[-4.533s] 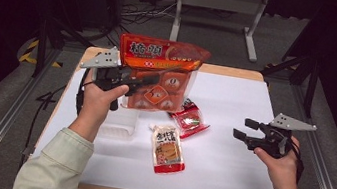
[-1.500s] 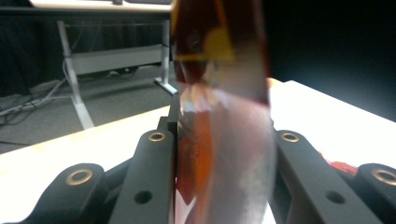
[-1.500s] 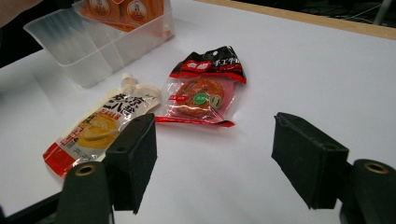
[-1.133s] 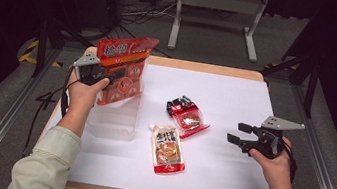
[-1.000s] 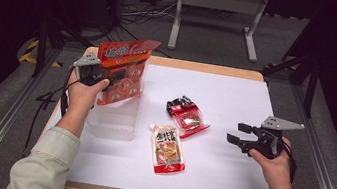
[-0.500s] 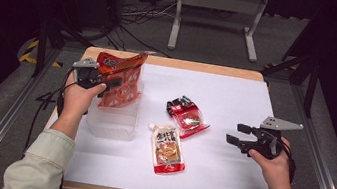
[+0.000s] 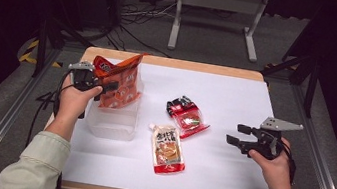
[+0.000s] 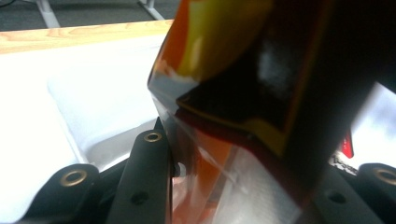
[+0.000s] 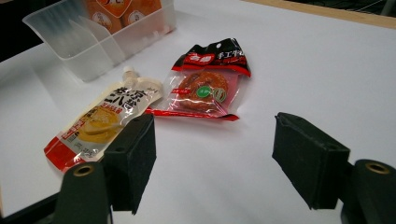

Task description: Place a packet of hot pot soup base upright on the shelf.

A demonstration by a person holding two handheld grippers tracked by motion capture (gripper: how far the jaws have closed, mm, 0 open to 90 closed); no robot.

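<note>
The orange snack bag (image 7: 120,84), a glossy crinkled foil pouch with a clear window low on its front, stands tilted with its lower end inside the clear plastic bin (image 7: 113,121) at the left of the worktop (image 7: 224,183). The bin is a translucent, thin-walled rectangular tub with a slanted divider inside, as the right gripper view shows. The left hand-held gripper (image 7: 102,87) is clamped on the bag's left edge; in the left gripper view its black jaws press the shiny film from both sides.

Just right of the bin lies a flat spouted sauce pouch (image 7: 167,148), cream and red with a smooth surface. Near it, farther back, lies a small red-and-black packet (image 7: 187,117) with a transparent panel showing a round brown snack.

The right hand-held gripper (image 7: 236,134) hovers over the white worktop at the right, well apart from the packets, its padded black jaws spread wide with nothing between them.
</note>
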